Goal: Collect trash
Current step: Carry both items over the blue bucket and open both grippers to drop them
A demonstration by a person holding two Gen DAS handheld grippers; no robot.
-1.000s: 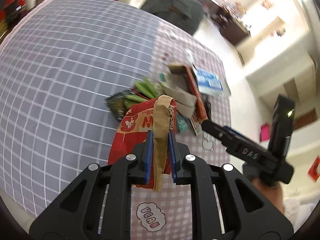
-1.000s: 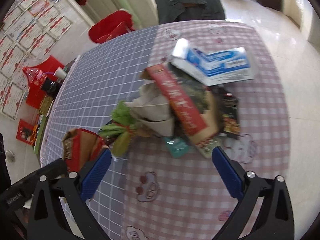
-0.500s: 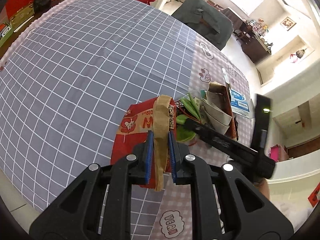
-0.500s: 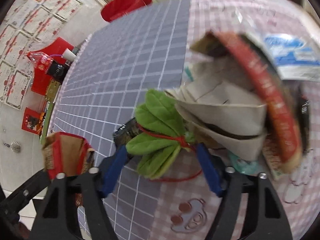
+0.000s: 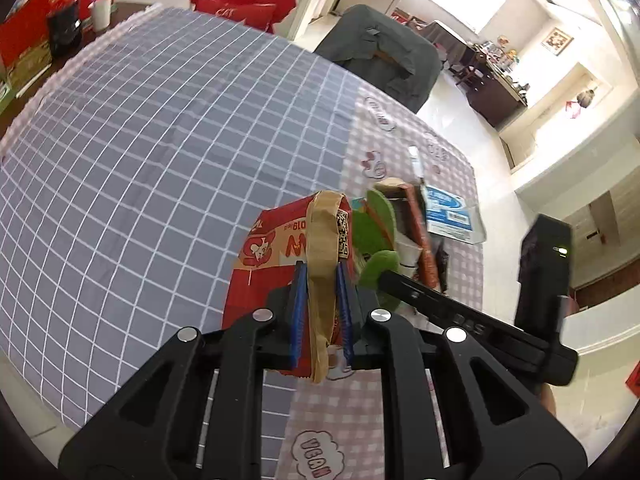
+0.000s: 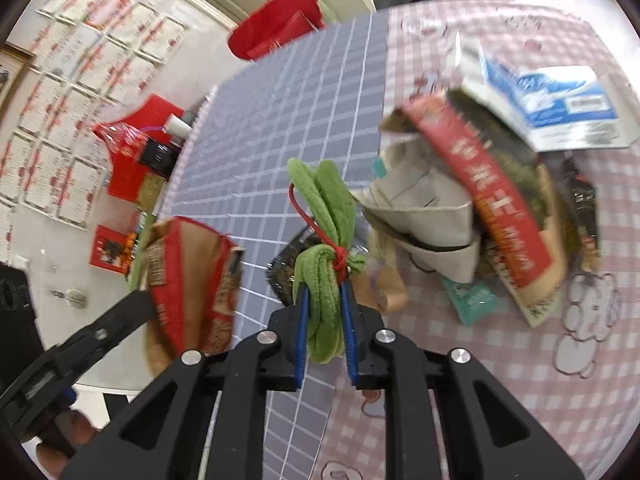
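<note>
Right hand-held gripper (image 6: 323, 320) | was wide, now closing | green bundle (image 6: 326, 280) between

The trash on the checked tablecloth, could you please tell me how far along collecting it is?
Nothing visibly bagged yet. In hand: the left gripper is shut on the red paper bag, and the right gripper is closing on the green leaf bundle. Left on the tablecloth: the long red box, the blue-and-white carton, the beige folded carton and a teal packet.

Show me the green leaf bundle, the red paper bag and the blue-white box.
green leaf bundle (image 6: 326, 312), right wrist view, lower leaves
red paper bag (image 5: 276, 256), left wrist view, printed front
blue-white box (image 6: 560, 96), right wrist view, blue top
</note>
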